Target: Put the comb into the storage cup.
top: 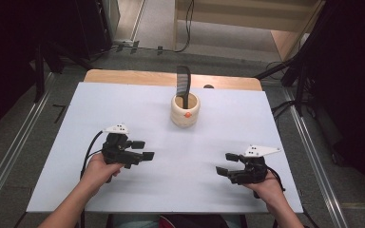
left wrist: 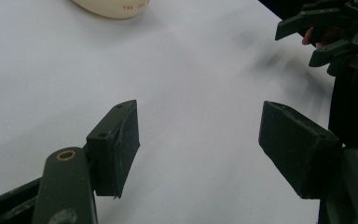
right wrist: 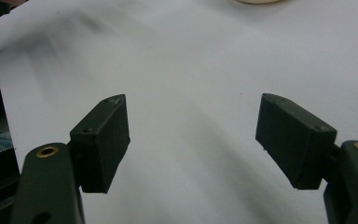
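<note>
Left gripper [top: 145, 149] is held low over the white worktop [top: 123, 190], jaws set wide apart, nothing between the pads. In the left gripper view bare white surface is seen between both pads [left wrist: 116, 147]. Right gripper [top: 228, 164] is held the same way: jaws wide apart, nothing clamped, bare surface between them in the right gripper view [right wrist: 191, 135].

The two sets of jaws are pointed toward each other across the worktop, well apart. From the left gripper view the right gripper is seen up ahead and to the right of the jaws, with a fingertip visible behind it.

Cream round cup [top: 185, 110] is stood upright beyond both sets of jaws, roughly between them and farther out, well apart from each. A black comb [top: 183, 84] is stood in it, tilted slightly, teeth end up. A small orange mark is seen on the cup's near wall. Cup base is caught at the top edge of the left gripper view [left wrist: 114, 7], ahead and left of those jaws.
</note>
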Demonstrator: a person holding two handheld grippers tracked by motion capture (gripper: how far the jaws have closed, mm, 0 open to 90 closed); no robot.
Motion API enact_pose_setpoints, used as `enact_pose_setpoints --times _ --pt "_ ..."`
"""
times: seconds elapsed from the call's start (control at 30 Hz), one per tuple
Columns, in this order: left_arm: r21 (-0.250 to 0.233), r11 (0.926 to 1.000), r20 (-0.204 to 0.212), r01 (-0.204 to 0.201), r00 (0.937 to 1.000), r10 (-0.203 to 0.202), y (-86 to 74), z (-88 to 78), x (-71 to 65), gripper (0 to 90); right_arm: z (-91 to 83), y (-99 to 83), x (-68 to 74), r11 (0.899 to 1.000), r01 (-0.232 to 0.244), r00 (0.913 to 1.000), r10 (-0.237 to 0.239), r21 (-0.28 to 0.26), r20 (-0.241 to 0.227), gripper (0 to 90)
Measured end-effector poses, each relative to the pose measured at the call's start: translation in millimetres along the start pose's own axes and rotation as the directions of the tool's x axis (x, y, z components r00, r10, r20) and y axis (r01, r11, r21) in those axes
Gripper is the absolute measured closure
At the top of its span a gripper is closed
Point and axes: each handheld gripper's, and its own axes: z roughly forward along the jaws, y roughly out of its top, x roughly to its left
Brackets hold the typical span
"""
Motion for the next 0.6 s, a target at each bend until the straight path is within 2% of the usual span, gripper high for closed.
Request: enact_pose_setpoints --times 0.07,0.43,0.6 --pt "-0.002 1.0000 0.007 0.009 0.9999 -0.009 -2.0 -1.7 0.1 28.2 0.1 0.0 -0.1 1.000 -0.002 1.0000 0.002 0.001 -0.001 24.0" --pt "0.002 1.0000 -0.020 0.007 0.9998 -0.007 -14.5 -12.9 1.6 27.7 -0.1 -0.6 -1.0 1.000 -0.004 1.0000 0.004 0.007 0.001 24.0" --pt "0.020 0.9998 -0.039 0.007 0.9992 -0.007 -20.7 -19.0 3.1 27.7 0.4 -0.7 -1.4 1.000 0.003 1.0000 -0.003 0.012 -0.004 24.0"
